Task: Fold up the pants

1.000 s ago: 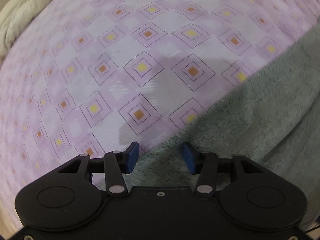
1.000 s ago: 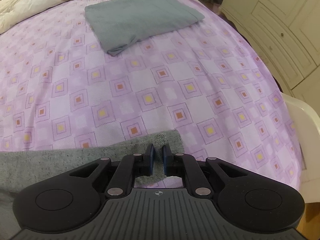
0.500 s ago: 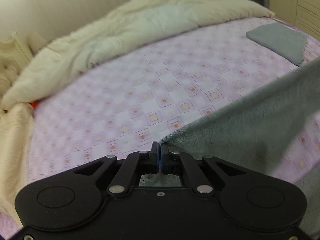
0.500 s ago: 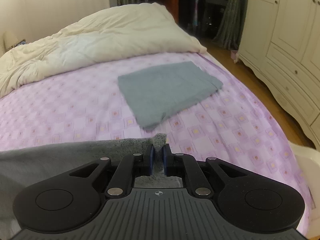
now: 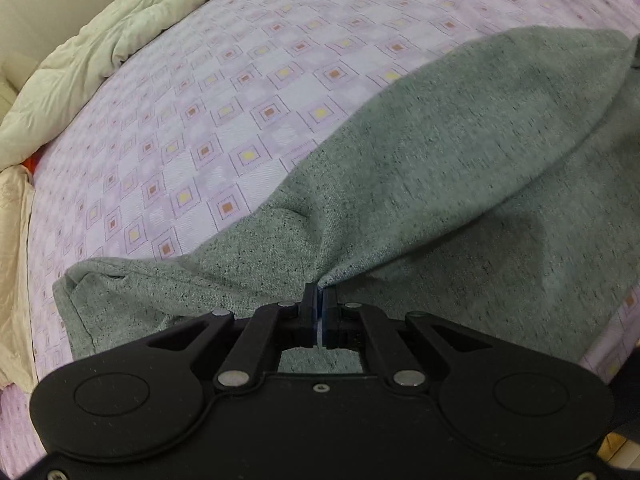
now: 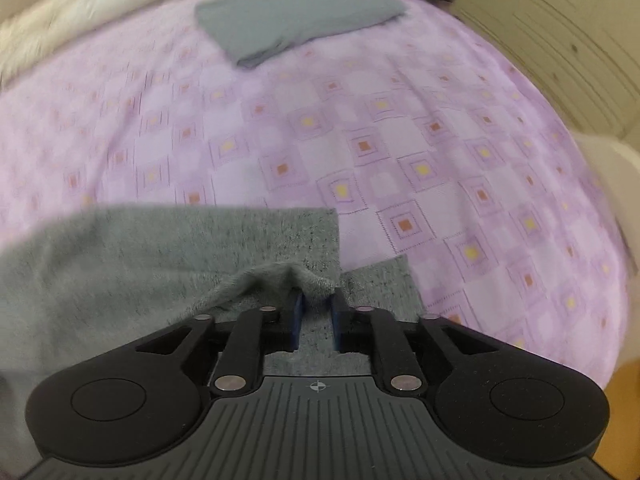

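Grey-green knit pants point(image 5: 440, 160) lie on the purple patterned bedsheet point(image 5: 240, 80). One layer is pulled up and over another. My left gripper point(image 5: 320, 292) is shut on an edge of that lifted layer, and the cloth fans out from its tips to the far right. In the right wrist view the pants point(image 6: 160, 256) lie flat at lower left, with a corner bunched up between the blue pads of my right gripper point(image 6: 316, 300). Its jaws are opening, a gap shows beside the cloth, and the pads do not press on it.
A folded grey garment point(image 6: 300, 20) lies at the far side of the bed. A cream duvet point(image 5: 100, 48) is heaped along the head of the bed. A cream wardrobe point(image 6: 560, 40) and a white rounded edge point(image 6: 612, 160) stand to the right of the bed.
The left jaws shut on the pants edge, lifted it and carried it over the lower layer. The right gripper came back down over the bed and its jaws have widened around the corner.
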Tool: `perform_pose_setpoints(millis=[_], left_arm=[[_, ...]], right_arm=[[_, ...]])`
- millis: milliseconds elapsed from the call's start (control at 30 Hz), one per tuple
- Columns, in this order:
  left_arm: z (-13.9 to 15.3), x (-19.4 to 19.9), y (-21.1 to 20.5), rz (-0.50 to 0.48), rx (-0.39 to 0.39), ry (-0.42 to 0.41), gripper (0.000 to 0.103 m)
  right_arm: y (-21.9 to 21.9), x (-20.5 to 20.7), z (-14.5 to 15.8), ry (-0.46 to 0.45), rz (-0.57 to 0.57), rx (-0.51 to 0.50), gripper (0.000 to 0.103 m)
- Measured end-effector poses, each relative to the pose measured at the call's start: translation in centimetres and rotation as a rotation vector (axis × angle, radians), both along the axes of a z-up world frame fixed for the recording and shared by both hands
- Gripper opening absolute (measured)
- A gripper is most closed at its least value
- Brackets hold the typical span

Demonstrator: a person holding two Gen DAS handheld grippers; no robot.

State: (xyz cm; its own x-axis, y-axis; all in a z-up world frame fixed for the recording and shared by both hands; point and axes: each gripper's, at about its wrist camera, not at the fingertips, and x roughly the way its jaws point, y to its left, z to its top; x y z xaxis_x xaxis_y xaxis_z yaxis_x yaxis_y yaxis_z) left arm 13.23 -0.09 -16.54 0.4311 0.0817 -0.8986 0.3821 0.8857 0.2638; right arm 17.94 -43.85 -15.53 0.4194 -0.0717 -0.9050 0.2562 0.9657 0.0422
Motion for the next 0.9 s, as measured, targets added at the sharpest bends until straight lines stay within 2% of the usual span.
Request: perform_pose_setpoints(millis=[100, 167, 300, 367, 467, 667, 800, 833, 867, 900], left_arm=[[0.4, 1.0, 0.1, 0.040, -0.026, -0.012, 0.003], [0.7, 1.0, 0.4, 0.059, -0.040, -0.020, 0.003], [0.8, 1.1, 0.3, 0.077, -0.048, -0.023, 0.003], [0.8, 1.0, 0.1, 0.077, -0.047, -0.023, 0.003], [0.8, 0.6, 0.0, 0.076, -0.046, -0.022, 0.003], [0.9, 0.7, 0.4, 0.069, -0.060, -0.030, 0.003], [1.2, 0.6, 0.7, 0.065, -0.077, -0.039, 0.003], [1.4, 0.6, 0.8, 0.063, -0.081, -0.043, 0.003], [1.5, 0.6, 0.8, 0.061, -0.085, -0.047, 0.003], [1.6, 0.6, 0.9, 0.061, -0.089, -0.052, 0.003]], right_arm=[[-0.8, -1.6, 1.6, -0.090, -0.186, 0.091, 0.025], [-0.8, -2.6, 2.1, -0.135, -0.261, 0.144, 0.033], [0.3, -3.8, 2.4, -0.176, -0.376, 0.188, 0.036], [0.3, -4.5, 1.5, -0.157, -0.462, 0.268, 0.039], [0.6, -4.9, 0.1, -0.122, -0.518, 0.317, 0.039], [0.9, -4.2, -0.5, -0.159, -0.584, 0.342, 0.039], [0.3, -3.0, -1.0, -0.134, -0.635, 0.352, 0.039], [0.3, -2.7, -1.1, -0.117, -0.645, 0.350, 0.032], [0.4, -2.2, -1.2, -0.092, -0.650, 0.337, 0.015], [0.6, -1.8, -1.3, -0.071, -0.644, 0.319, 0.010]])
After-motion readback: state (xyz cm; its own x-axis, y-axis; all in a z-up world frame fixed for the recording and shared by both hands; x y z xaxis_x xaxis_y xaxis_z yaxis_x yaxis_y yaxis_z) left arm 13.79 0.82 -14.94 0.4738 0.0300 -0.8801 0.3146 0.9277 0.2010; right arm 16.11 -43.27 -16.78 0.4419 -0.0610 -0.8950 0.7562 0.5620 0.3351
